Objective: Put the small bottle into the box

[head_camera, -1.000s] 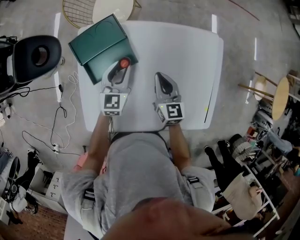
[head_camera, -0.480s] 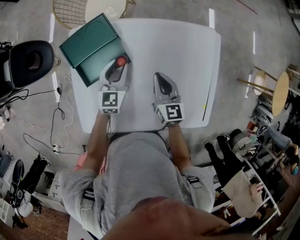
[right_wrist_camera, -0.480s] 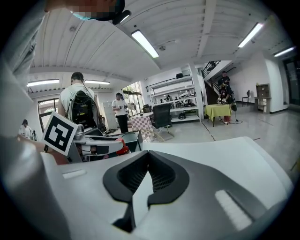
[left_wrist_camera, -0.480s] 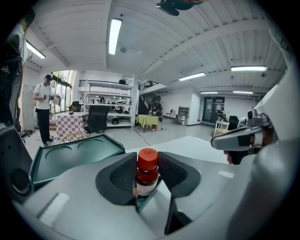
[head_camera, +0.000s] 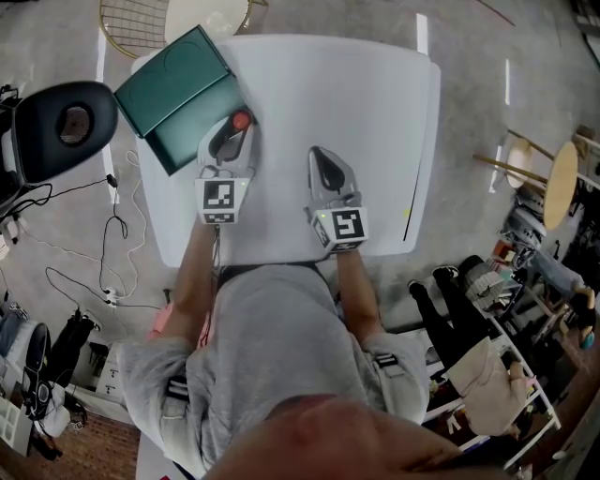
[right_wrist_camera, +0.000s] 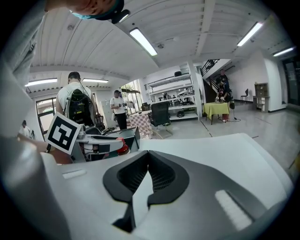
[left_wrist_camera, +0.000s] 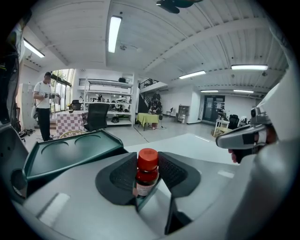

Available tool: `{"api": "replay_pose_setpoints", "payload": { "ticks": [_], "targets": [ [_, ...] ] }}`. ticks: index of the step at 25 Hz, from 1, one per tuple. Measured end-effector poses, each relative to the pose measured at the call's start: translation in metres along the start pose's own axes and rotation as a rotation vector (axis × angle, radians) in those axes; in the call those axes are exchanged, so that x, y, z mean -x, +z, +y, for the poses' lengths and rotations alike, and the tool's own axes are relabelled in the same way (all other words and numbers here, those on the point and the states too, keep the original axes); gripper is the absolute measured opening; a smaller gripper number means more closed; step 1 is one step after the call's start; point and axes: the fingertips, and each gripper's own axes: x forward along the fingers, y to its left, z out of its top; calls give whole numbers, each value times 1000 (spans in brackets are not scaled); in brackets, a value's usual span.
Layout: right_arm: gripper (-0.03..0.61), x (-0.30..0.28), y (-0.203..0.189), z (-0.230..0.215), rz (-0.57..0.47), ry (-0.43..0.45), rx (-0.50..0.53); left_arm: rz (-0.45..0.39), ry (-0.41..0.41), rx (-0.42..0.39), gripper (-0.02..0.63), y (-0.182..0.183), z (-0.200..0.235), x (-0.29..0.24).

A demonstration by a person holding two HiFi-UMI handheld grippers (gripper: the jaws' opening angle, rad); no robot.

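Observation:
A small brown bottle with a red cap [left_wrist_camera: 146, 172] stands upright between the pads of my left gripper [head_camera: 232, 139], which is shut on it. In the head view its red cap [head_camera: 241, 120] is right at the near-right edge of the open dark green box [head_camera: 173, 94], which lies on the white table's far left corner. The box [left_wrist_camera: 70, 151] shows just left of and behind the bottle in the left gripper view. My right gripper [head_camera: 324, 172] is over the table's middle, to the right of the left one, shut with nothing between its pads [right_wrist_camera: 136, 173].
The white table [head_camera: 356, 103] has bare surface to the right of and beyond both grippers. A black chair [head_camera: 61, 127] and cables lie on the floor to the left. A wire basket [head_camera: 141, 21] stands beyond the box. People stand far off in the room.
Both grippers have sunk a little toward the table. The left one keeps its hold on the bottle beside the box. The head view has shifted slightly.

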Motion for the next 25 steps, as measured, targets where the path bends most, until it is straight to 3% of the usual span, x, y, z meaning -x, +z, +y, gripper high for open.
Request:
{"api": "replay_pose_setpoints", "payload": {
  "ticks": [12, 19, 25],
  "targets": [
    [3, 7, 1, 0, -2, -1, 1, 16, 0, -33, 152, 1, -6, 1],
    [3, 7, -2, -1, 2, -8, 2, -3, -5, 2, 153, 1, -4, 0],
    [3, 6, -10, 1, 5, -16, 2, 0, -17, 12, 191, -7, -2, -3]
  ]
}}
